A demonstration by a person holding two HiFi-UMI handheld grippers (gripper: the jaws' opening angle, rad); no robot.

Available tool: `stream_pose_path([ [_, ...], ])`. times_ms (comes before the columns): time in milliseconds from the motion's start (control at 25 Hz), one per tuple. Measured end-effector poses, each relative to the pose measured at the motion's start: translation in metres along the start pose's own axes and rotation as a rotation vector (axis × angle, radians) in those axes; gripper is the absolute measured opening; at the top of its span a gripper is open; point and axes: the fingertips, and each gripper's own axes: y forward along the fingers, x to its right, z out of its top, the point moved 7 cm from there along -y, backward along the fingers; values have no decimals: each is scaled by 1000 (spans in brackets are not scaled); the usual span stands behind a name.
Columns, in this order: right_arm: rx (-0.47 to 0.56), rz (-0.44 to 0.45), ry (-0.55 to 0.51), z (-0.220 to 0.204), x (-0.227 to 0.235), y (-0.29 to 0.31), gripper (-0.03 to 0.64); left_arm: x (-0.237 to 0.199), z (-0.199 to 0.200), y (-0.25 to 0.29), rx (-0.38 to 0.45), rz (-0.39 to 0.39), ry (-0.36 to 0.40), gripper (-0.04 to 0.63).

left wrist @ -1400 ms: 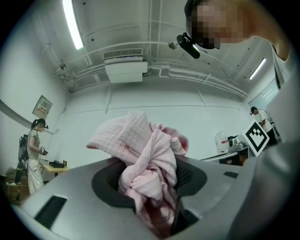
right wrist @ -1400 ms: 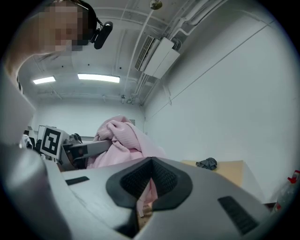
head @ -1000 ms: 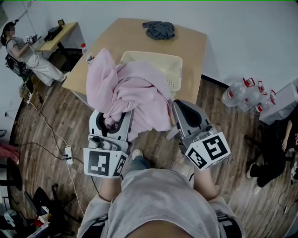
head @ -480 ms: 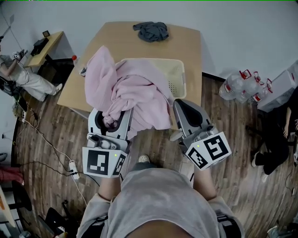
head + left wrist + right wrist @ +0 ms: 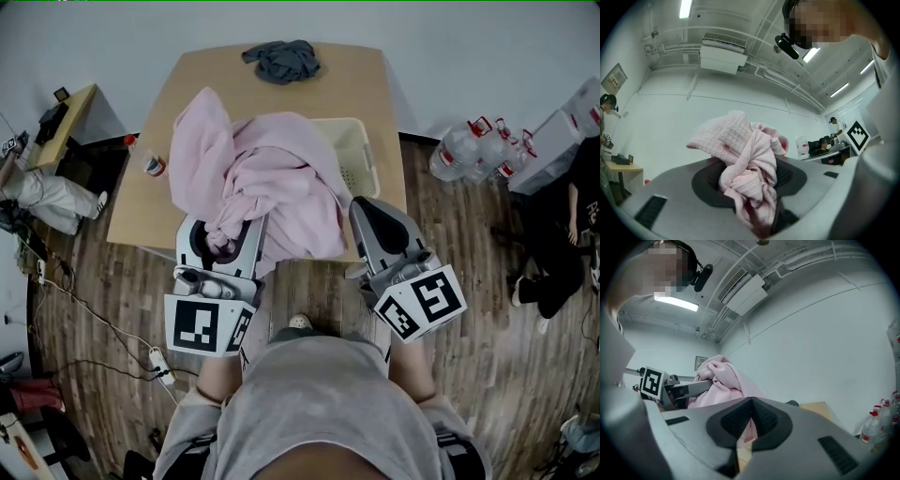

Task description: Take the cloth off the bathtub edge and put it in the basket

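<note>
Your left gripper (image 5: 750, 180) has its jaws clamped partway on a bunched fold of the pink cloth (image 5: 743, 154). The waffle-textured fabric fills the gap between the pads and spills up and over the tips. Your right gripper (image 5: 750, 420) has its jaws brought together with nothing pinched. The pink you see past them in its own view is cloth hanging behind, not cloth it holds.

By my reading, the pick-up is done and you are in the carry-and-place step. No bathtub edge shows in any view. From the head view, the cloth (image 5: 272, 187) is lifted by the left gripper (image 5: 225, 246) and drapes over the cream basket (image 5: 364, 155) on the wooden table (image 5: 375, 84). It covers most of the basket's left and near side. A broad flap hangs down past the near rim and over the table's front edge, just beside the right gripper (image 5: 367, 217).

The next move probably calls for carrying the held bunch further over the basket's opening, so the trailing flap clears the near rim before you lower it and let go. If the flap stays outside, your free right gripper could tuck it in. A grey cloth (image 5: 281, 61) lies at the far end of the table, well apart from all this.
</note>
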Motion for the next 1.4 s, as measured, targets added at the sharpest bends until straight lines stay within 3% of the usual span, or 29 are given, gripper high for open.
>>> stream_pose_path([
  [480,9,-76,-2,-10,-4,-3,6,-11,-9,7,14,-58,-3,219],
  [760,1,-76,-5,-11,-3,0,6,-12,-9,7,11,-57,-1,219],
  [1000,15,-44,-12,-10,5,8,6,-11,-13,8,9,-28,13,219],
  [1400,18,44,-20,1,46,27,6,-5,-12,33,15,86,30,219],
])
